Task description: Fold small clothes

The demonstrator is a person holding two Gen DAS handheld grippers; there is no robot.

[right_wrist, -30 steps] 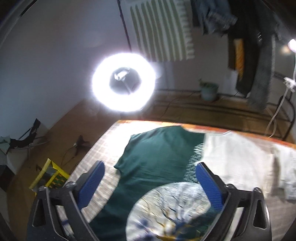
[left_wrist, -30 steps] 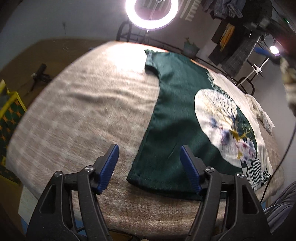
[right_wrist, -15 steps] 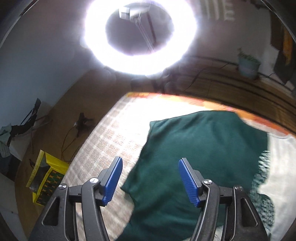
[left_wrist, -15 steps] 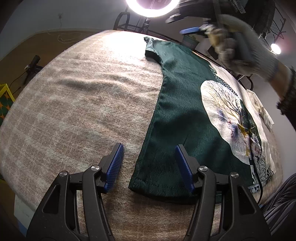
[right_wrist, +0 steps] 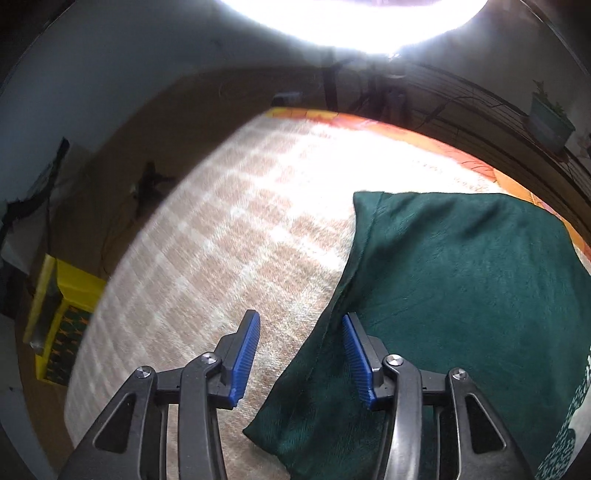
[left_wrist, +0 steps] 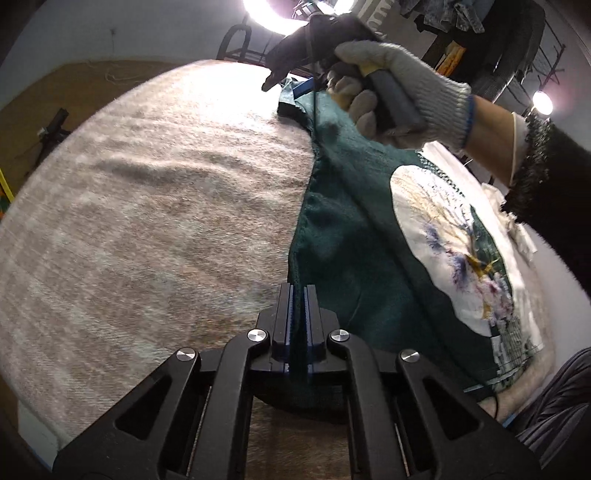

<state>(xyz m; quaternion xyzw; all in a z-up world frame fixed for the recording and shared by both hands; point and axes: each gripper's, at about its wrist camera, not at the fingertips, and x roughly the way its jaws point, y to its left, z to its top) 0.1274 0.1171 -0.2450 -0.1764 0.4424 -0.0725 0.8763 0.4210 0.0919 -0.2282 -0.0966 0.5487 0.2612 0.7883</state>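
Note:
A dark green T-shirt (left_wrist: 351, 240) with a round white tree print lies flat on a beige checked blanket (left_wrist: 147, 221). My left gripper (left_wrist: 297, 291) is shut on the shirt's near hem corner, with green cloth pinched between its blue pads. At the shirt's far end a gloved hand (left_wrist: 399, 92) holds my right gripper (left_wrist: 301, 86) low over the sleeve. In the right wrist view, the right gripper (right_wrist: 301, 350) has its jaws closing. The T-shirt's (right_wrist: 461, 295) side edge by the sleeve lies between them, and the pads do not press on it.
A bright ring light (right_wrist: 351, 22) stands beyond the far edge of the blanket (right_wrist: 240, 240). A yellow box (right_wrist: 62, 314) sits on the floor at the left. White cloth (left_wrist: 521, 236) lies right of the shirt. A rack of hanging clothes (left_wrist: 480, 22) is behind.
My left gripper has shut on the hem corner. The right gripper has swung down and across to the shirt's far sleeve edge, with its jaws narrowing.

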